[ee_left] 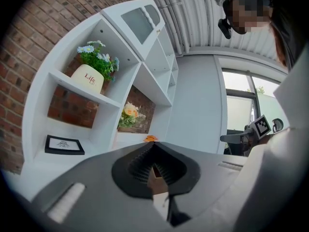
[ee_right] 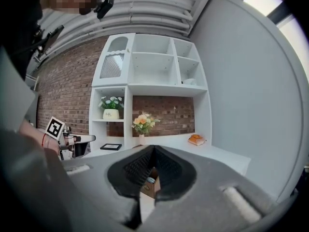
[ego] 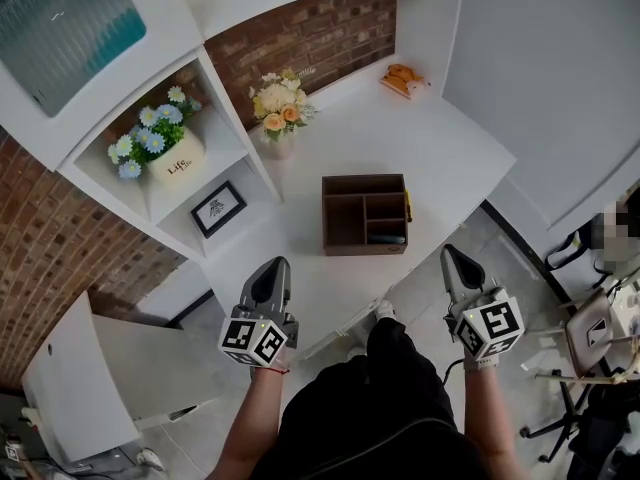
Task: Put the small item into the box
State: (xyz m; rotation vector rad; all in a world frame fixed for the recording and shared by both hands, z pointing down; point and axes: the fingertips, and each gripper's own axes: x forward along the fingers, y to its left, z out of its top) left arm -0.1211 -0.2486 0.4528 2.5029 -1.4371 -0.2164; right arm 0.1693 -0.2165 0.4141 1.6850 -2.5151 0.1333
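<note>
White bench [ego: 440, 148]: divided brown box [ego: 345, 218], small dark item [ego: 390, 238] in its near-right compartment. Left tongs [ego: 270, 266] and right tongs [ego: 453, 253] pinched together, empty, nearer than box.

A brown wooden compartmented box [ego: 364, 213] stands on the middle of the white tabletop [ego: 440, 158]. Behind it, leftward, stands a vase of peach flowers [ego: 279, 111]; far behind, rightward, lies an orange item [ego: 402, 78]. In the shelves to the left, a white flowerpot [ego: 170, 153] sits above a black-framed picture [ego: 218, 208].
</note>
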